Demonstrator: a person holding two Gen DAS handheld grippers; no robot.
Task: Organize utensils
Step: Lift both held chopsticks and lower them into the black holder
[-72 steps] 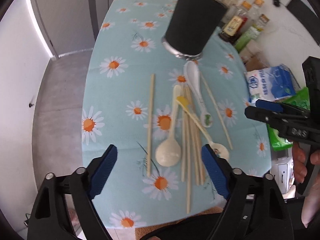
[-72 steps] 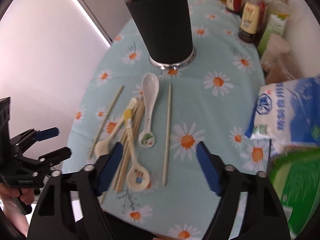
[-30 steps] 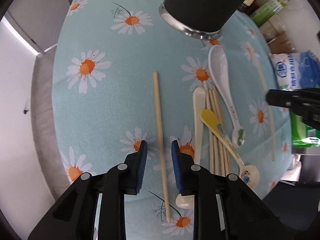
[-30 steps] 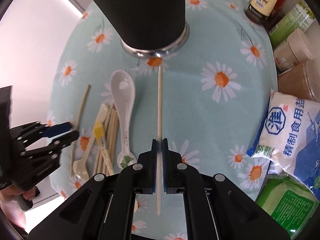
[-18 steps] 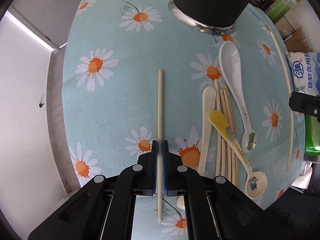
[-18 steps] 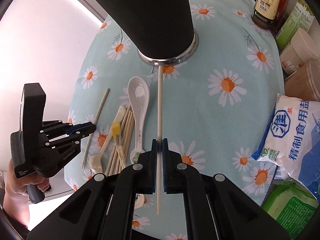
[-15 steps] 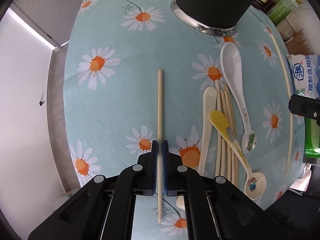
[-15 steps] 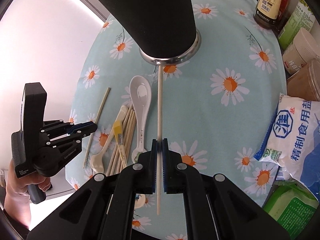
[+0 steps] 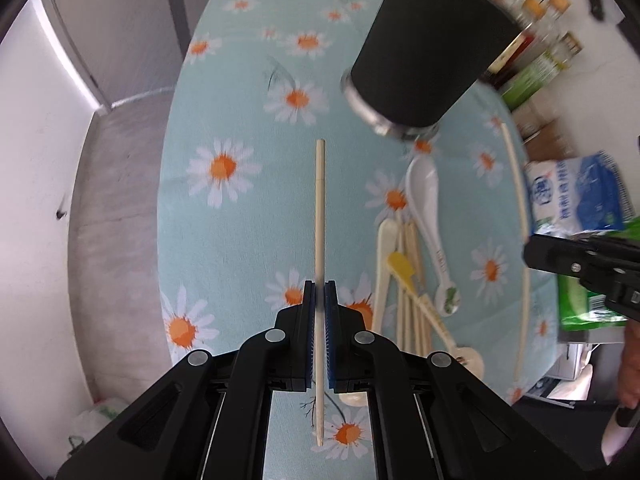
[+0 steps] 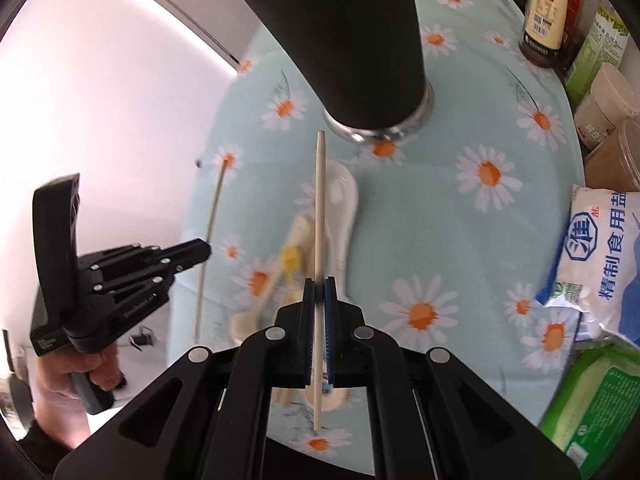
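Observation:
My left gripper [image 9: 319,290] is shut on a wooden chopstick [image 9: 319,216] and holds it above the daisy tablecloth [image 9: 224,232]. My right gripper [image 10: 319,288] is shut on another chopstick [image 10: 319,200], raised over the utensil pile. A black utensil cup [image 9: 428,60] stands at the far side; it also shows in the right wrist view [image 10: 352,44], just beyond the chopstick tip. A white ceramic spoon [image 9: 424,204], a cream spoon [image 9: 384,264], a yellow-handled spoon [image 9: 416,288] and several chopsticks [image 9: 410,312] lie on the cloth. The right gripper's chopstick [image 9: 520,240] shows at the right.
Sauce bottles [image 10: 548,8] and jars [image 10: 608,100] stand at the back right. A salt bag [image 10: 600,264] and a green packet [image 10: 592,396] lie at the right. The table's left edge [image 9: 168,184] drops to the floor.
Both grippers have lifted their chopsticks off the cloth and pulled back and up. The cup now sits further from the left gripper.

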